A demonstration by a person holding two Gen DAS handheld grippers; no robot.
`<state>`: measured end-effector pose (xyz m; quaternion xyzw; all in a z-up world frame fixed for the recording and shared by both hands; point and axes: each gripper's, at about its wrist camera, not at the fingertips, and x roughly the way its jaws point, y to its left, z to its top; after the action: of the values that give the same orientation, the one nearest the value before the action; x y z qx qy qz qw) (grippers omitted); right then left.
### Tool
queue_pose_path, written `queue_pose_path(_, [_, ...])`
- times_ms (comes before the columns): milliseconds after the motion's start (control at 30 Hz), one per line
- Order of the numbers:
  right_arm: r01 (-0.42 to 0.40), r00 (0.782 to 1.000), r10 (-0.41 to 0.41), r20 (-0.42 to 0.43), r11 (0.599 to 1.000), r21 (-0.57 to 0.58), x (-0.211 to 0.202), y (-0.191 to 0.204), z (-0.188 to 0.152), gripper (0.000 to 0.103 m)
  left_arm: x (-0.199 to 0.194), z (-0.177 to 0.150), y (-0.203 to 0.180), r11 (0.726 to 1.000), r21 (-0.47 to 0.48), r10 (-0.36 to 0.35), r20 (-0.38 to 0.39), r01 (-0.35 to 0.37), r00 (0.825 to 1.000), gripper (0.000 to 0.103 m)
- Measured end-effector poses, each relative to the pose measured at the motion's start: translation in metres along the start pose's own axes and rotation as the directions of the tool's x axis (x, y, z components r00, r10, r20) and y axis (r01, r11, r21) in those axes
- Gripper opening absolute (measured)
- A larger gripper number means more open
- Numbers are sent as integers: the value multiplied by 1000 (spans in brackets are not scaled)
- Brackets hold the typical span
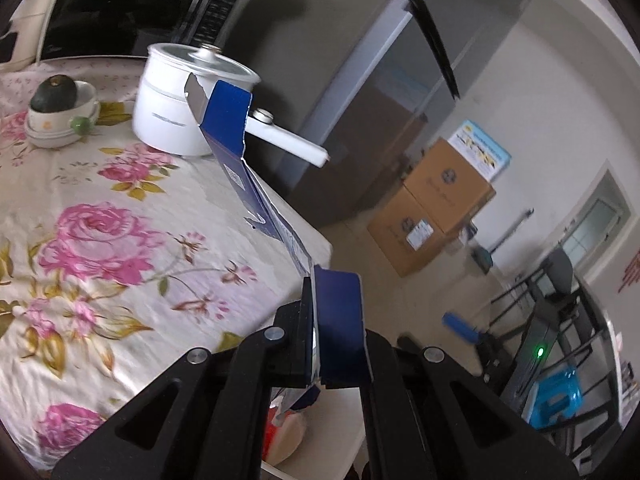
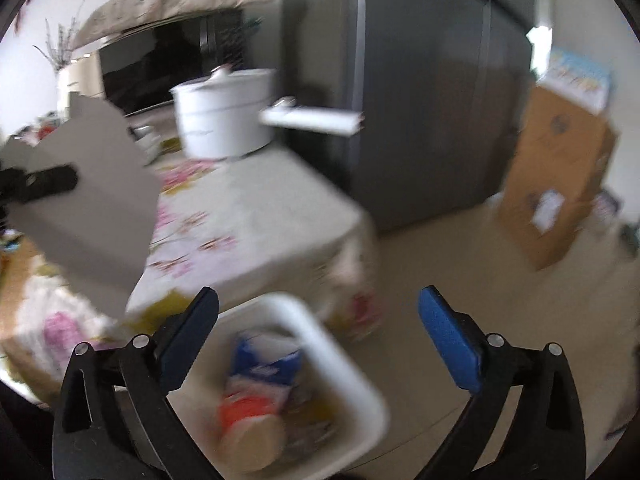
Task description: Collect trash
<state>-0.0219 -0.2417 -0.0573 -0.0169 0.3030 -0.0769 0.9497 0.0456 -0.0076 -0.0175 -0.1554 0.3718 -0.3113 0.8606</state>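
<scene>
Closest to the left wrist camera, the left gripper (image 1: 338,332) has its jaws clamped on one end of a flattened blue carton (image 1: 244,168). The carton rises up and away from the jaws, held in the air above the corner of the table (image 1: 120,200), and its torn far flap shows a grey inner side in front of the white pot (image 1: 184,108). From the right wrist view the same carton (image 2: 92,200) appears as a blurred grey sheet at the left, with a black finger of the left gripper (image 2: 44,182) across it.

The right gripper (image 2: 320,328) holds nothing; its jaws stand wide apart, blue pads (image 2: 452,340) facing inward. Below and between them sits a white bin (image 2: 352,364) on the floor, just beside the table's hanging cloth. Inside the bin lie a blue and white wrapper (image 2: 268,364) and an orange-lidded container (image 2: 248,424), both blurred. In the left view, part of the bin's contents peeks out under the jaws.

Farther back, the table carries a floral cloth. The white pot stands near its far edge, its long handle (image 1: 292,140) reaching out past the table's side. To the left of the pot, a dark green fruit (image 1: 54,94) rests in a small stack of bowls (image 1: 60,124). Behind the table is a dark microwave (image 2: 168,64) under a cloth cover, and a grey refrigerator (image 2: 420,100) beside it. Stacked brown cardboard boxes (image 1: 440,204) stand on the floor against the wall.
</scene>
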Motion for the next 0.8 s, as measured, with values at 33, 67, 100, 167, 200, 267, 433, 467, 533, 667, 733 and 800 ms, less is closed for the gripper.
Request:
queue_pose_path(33, [30,999,-30,16,1000,3,-2,-2,1,96,4,-3,-6,1000,12,-2,-9,2,1000,1])
queue_pose_path(67, [60,998,-60,29,998,11,-2,-6,2,96,7,-6,-11,1000,24,-1,-18,1,1000,1])
queue_pose_path(100, [89,995,-90,40,996,27,-3,-10,3,96,10,-9,-15,999,37,2,-26,-1,1000,1])
queue_pose_path(167, [122,991,-125,50,990,65,-4,-20,6,96,19,-16,-24,998,70,12,-48,-9,999,2])
queue_pose_path(200, [138,989,-142,51,987,84,-5,-26,7,96,22,-18,-27,997,79,17,-56,-12,998,2])
queue_pose_path(267, [163,984,-170,47,979,121,-4,-35,9,96,30,-23,-33,995,100,23,-83,-15,996,2])
queue_pose_path(433, [159,985,-167,32,971,177,-2,-45,12,96,45,-31,-35,994,106,18,-146,-3,989,20])
queue_pose_path(467, [151,987,-159,34,971,185,-1,-46,12,96,47,-32,-34,995,97,7,-157,8,988,37])
queue_pose_path(533, [142,987,-153,42,972,187,-1,-43,13,96,46,-33,-33,996,87,0,-150,13,989,52])
queue_pose_path(667, [144,985,-158,62,972,183,-4,-39,14,96,43,-29,-32,993,109,49,-128,-35,991,53])
queue_pose_path(733, [145,984,-161,74,972,186,-5,-37,17,96,37,-24,-32,985,136,120,-83,-108,989,53])
queue_pose_path(800, [133,983,-155,96,970,202,-8,-34,21,96,26,-20,-38,951,201,237,21,-237,971,63])
